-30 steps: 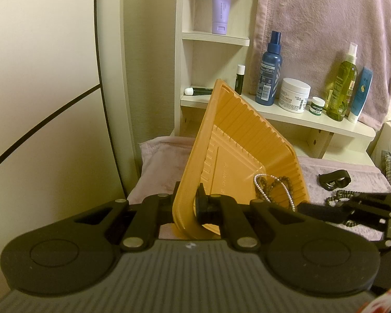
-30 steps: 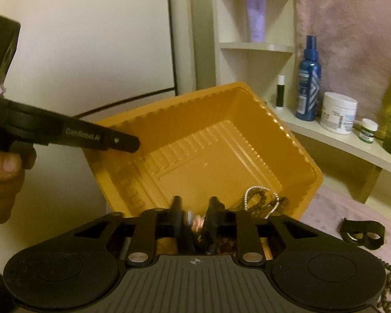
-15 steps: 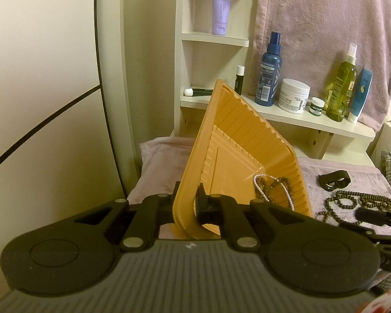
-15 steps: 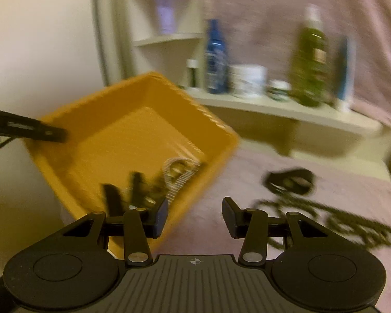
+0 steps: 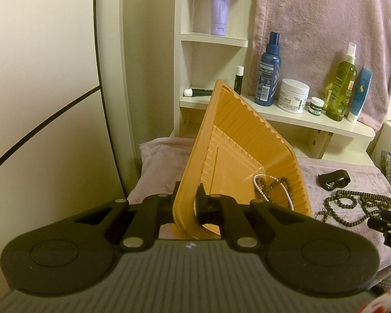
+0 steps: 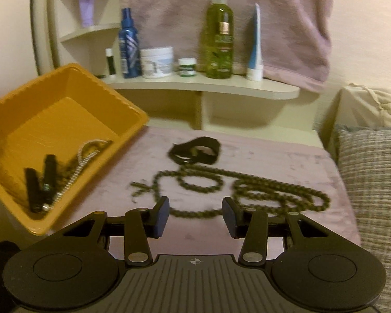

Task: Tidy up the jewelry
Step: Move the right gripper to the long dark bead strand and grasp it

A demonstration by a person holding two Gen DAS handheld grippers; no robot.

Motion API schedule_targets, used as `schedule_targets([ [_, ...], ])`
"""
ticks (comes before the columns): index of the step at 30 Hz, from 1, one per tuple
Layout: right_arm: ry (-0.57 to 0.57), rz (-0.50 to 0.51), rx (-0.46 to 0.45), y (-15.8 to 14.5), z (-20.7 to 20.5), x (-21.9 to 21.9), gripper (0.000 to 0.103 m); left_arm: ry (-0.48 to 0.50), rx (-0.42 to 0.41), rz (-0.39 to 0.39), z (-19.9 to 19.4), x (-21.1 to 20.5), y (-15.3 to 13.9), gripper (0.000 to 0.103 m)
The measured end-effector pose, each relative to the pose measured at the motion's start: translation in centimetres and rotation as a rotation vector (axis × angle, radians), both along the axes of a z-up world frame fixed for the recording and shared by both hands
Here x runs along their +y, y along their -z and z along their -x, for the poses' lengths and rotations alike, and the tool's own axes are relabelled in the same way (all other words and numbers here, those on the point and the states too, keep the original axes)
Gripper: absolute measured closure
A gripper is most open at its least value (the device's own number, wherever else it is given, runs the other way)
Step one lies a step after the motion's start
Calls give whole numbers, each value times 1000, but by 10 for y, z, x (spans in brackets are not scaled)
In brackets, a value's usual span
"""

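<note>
My left gripper (image 5: 189, 199) is shut on the rim of an orange plastic tray (image 5: 237, 151) and holds it tilted. The tray (image 6: 52, 120) holds a silver chain (image 5: 273, 190), dark beads (image 5: 263, 185) and a black clip (image 6: 40, 180). My right gripper (image 6: 195, 214) is open and empty, just above a long string of dark green beads (image 6: 237, 182) lying on the pink cloth. A black strap piece (image 6: 195, 152) lies beyond the beads. The beads (image 5: 359, 206) and strap (image 5: 333, 178) also show in the left wrist view, right of the tray.
A white shelf (image 6: 208, 86) behind holds a blue spray bottle (image 6: 129, 44), a white jar (image 6: 156, 62), a green bottle (image 6: 219, 36) and tubes. A pink towel (image 5: 325, 26) hangs behind. A grey woven cushion (image 6: 372, 182) lies at the right. A wall (image 5: 39, 78) stands at the left.
My right gripper let go of the clip in the tray, opened, and swung right to hover over the green bead string. The left gripper and tray have stayed still.
</note>
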State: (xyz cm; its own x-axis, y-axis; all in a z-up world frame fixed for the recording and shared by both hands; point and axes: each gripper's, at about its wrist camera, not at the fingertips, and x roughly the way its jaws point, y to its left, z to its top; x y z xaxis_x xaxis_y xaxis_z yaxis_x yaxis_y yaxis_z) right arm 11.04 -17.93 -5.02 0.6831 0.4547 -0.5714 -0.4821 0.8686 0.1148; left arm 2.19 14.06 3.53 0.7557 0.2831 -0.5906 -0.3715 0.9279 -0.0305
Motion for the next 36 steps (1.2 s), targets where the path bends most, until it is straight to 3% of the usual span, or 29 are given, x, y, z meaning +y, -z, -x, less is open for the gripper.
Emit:
schedule_targets([
  [11, 249, 70, 23, 15, -33, -46, 57, 1, 1, -2, 0, 0, 0, 96],
  [15, 323, 25, 63, 17, -53, -69, 57, 1, 2, -4, 0, 0, 0, 96],
  [19, 354, -57, 143, 24, -69, -81, 76, 1, 1, -2, 0, 1, 0, 96],
  [25, 403, -158, 216, 35, -78, -86, 84, 2, 4, -6, -1, 1, 0, 96],
  [27, 413, -158, 213, 35, -78, -87, 96, 3, 4, -5, -1, 1, 0, 96],
  [31, 400, -132, 163, 22, -70, -87, 96, 5, 5, -5, -1, 2, 0, 96],
  [36, 306, -68, 19, -25, -57, -80, 96, 14, 7, -1, -2, 7, 0, 96],
])
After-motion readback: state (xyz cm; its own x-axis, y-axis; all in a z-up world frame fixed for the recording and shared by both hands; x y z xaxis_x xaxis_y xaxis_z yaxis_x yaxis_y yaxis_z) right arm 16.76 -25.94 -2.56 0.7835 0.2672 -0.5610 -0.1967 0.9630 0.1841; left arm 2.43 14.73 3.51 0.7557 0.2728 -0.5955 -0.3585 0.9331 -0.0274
